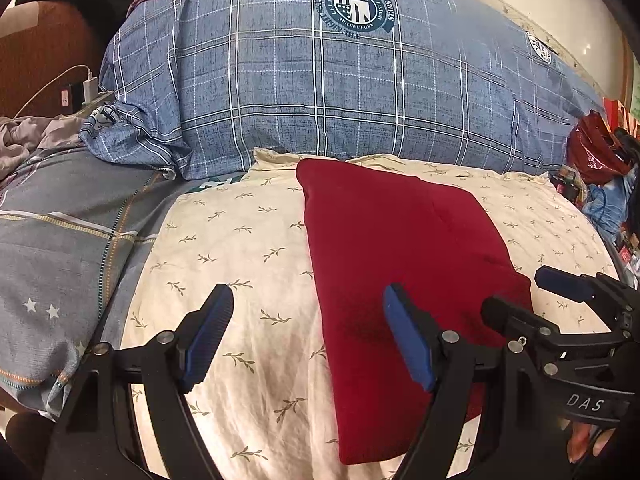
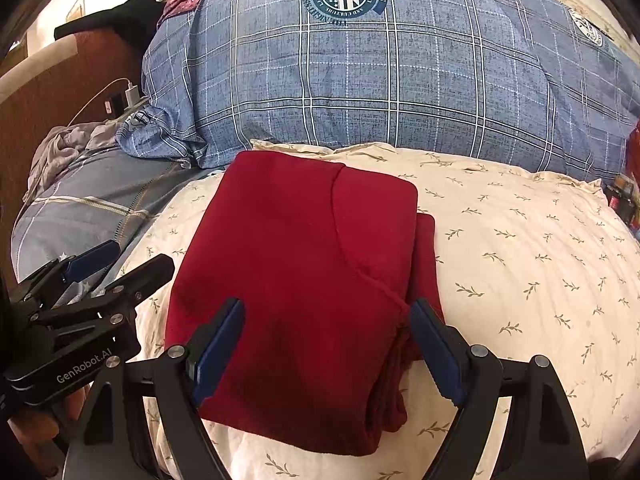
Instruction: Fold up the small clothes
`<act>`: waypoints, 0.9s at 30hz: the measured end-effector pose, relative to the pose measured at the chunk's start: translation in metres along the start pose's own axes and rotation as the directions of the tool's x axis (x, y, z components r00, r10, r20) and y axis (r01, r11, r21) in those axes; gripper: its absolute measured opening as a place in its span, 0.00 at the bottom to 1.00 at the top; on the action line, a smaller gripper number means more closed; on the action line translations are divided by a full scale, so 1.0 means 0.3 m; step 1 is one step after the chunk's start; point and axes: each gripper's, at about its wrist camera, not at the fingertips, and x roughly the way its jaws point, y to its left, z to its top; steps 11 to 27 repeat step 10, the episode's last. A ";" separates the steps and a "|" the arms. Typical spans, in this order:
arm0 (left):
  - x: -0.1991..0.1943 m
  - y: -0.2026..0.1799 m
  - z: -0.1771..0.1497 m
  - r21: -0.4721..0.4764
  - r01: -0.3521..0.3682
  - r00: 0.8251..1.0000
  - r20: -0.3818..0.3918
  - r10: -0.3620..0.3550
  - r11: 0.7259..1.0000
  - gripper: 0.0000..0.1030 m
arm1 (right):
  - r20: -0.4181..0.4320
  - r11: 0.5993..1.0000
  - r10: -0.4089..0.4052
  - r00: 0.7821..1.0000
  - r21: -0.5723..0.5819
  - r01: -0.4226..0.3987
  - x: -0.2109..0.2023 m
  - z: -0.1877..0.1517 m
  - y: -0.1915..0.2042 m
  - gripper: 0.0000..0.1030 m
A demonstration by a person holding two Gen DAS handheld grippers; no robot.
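Note:
A dark red garment [image 1: 404, 264] lies folded into a thick rectangle on a cream leaf-print cushion [image 1: 240, 264]. It also shows in the right wrist view [image 2: 304, 288], with stacked layers at its right edge. My left gripper [image 1: 308, 340] is open and empty above the garment's left edge. My right gripper [image 2: 328, 352] is open and empty over the garment's near end. Each gripper shows in the other's view, the right one [image 1: 516, 296] and the left one [image 2: 128, 260], both open.
A big blue plaid pillow [image 1: 340, 88] lies behind the cushion. A grey patterned sheet [image 1: 60, 240] lies at the left, with a crumpled grey cloth [image 1: 28, 132] and a white charger [image 1: 90, 84] beyond. Red bags and clutter [image 1: 600, 152] stand at the right.

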 end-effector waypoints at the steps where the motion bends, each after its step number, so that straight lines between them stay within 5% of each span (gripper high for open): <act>1: 0.004 -0.001 0.001 -0.001 0.004 1.000 -0.002 -0.004 1.000 0.75 | -0.003 1.000 0.001 1.000 -0.001 -0.001 0.005 0.001 -0.001 0.83; 27: 0.031 0.002 0.005 0.000 0.013 1.000 -0.004 -0.013 1.000 0.75 | 0.008 1.000 0.005 1.000 0.012 -0.006 0.021 0.014 -0.016 0.83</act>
